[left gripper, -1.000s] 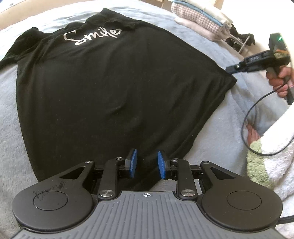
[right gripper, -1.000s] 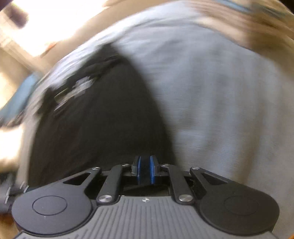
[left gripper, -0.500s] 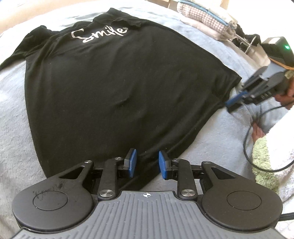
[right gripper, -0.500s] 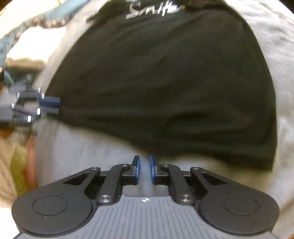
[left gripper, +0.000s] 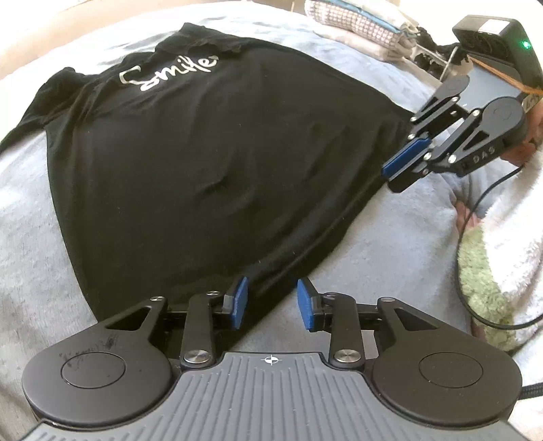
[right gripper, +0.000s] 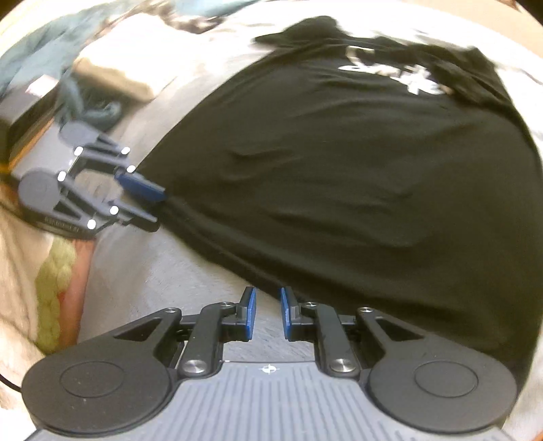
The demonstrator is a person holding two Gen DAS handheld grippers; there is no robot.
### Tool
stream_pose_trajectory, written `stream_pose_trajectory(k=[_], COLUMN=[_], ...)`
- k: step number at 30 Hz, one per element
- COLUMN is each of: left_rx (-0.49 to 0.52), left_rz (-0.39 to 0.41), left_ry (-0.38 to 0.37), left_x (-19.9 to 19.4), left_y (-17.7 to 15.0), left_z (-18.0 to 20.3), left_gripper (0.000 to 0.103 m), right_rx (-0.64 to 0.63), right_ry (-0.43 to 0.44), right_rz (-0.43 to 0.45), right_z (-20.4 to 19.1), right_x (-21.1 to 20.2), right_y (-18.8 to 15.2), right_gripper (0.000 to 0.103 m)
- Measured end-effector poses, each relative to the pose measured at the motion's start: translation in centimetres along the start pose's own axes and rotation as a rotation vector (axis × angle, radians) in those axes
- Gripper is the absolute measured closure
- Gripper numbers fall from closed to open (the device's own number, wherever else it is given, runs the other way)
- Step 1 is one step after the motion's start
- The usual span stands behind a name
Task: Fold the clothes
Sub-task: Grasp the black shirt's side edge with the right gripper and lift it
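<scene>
Left wrist view: black cotton T-shirt (left gripper: 210, 163) with white "Smile" lettering (left gripper: 169, 73), spread flat on a grey fleece bed cover (left gripper: 390, 244), collar away from the camera, hem toward it. Left gripper (left gripper: 271, 303) released, blue pads well apart, straddling the near hem corner with cloth lying between them, not pinched. At the far right, right gripper (left gripper: 397, 169) with blue pads parted, tips just at the other hem corner; behind it a hand (left gripper: 529, 142) partly in frame, a black cable (left gripper: 475, 244) looping down past a green and white fuzzy sleeve (left gripper: 488, 278). Stack of folded laundry (left gripper: 356, 23) beyond the shirt, top right.

Right wrist view, blurred by motion: same black T-shirt (right gripper: 356, 176) filling the middle and right, lettering (right gripper: 400, 76) smeared at the top. Right gripper (right gripper: 268, 312) released, pads apart over bare grey cover (right gripper: 163, 271), tips just at the hem edge, holding nothing. Left gripper (right gripper: 149, 203) at the left, open, at the shirt's corner.
</scene>
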State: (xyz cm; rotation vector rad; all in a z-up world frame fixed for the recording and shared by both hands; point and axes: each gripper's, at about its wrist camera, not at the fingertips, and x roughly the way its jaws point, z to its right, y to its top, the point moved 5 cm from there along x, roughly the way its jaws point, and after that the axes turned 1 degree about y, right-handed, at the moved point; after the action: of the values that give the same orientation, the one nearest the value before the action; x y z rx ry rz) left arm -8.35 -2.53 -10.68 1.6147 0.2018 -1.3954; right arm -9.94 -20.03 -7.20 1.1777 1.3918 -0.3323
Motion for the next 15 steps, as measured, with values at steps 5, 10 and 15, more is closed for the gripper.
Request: stream_pose_trajectory(k=[5,10,15], left_rx=[0.016,0.031,0.037], left_rz=[-0.001,-0.002,0.015], left_ry=[-0.014,-0.027,-0.021], left_x=[0.1,0.3,0.2], left_y=[-0.2,-0.4,-0.2], left_z=[0.5,0.9,0.9], left_gripper=[0.071,0.071,0.071], right_rx=[-0.148,-0.296,-0.415], right_ry=[-0.016,-0.047,-0.073], right_rz=[-0.018,-0.006,0.009], right_z=[-2.1,-3.9,-5.2], right_x=[1.4,2.1,3.1], right_y=[0.3,0.5,0.8], right_gripper=[0.087,0.087,0.087])
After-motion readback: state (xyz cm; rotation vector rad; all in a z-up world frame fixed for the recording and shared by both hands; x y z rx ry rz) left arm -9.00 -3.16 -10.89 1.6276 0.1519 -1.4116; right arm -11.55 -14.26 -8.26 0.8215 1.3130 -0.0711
